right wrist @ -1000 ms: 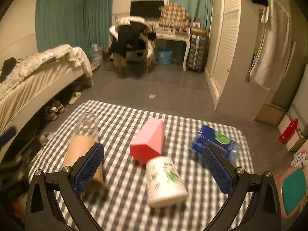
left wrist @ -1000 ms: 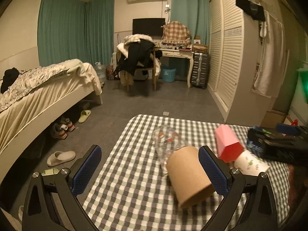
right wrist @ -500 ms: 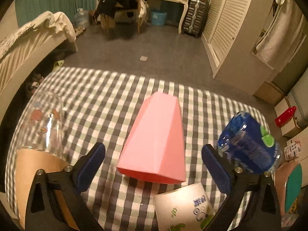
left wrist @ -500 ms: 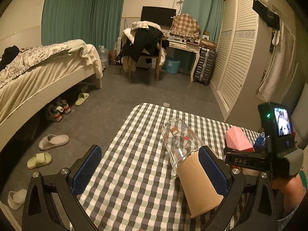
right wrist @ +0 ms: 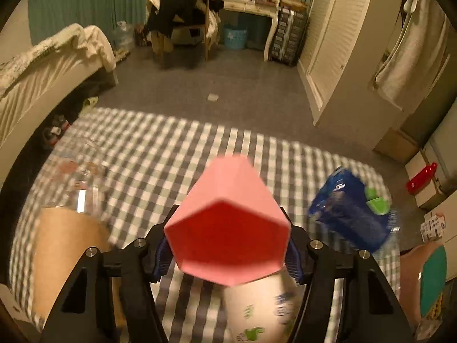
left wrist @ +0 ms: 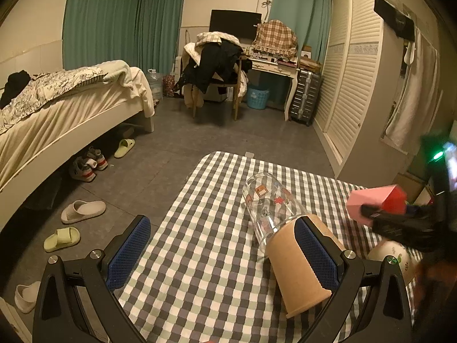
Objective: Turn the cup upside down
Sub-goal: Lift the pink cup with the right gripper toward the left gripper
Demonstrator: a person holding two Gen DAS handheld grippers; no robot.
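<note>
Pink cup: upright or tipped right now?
Tipped. The pink cup lies roughly horizontal in the right tool, open mouth facing the camera, red inside visible and empty.

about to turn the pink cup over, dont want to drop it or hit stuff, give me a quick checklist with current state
1. Right gripper shut on the pink cup, a pad on each side: ok.
2. Cup lifted off the checked tablecloth: looks so in the left wrist view: ok.
3. Grip firm enough to survive a turn: cannot tell.
4. Room to swing: white printed cup lies right below and the blue bottle close to the right: not ok.
5. Left gripper open and holding nothing, away from the pink cup: ok.
6. Bare cloth to set the cup down mouth-first, beyond the brown paper cup and glass: ok.
</note>
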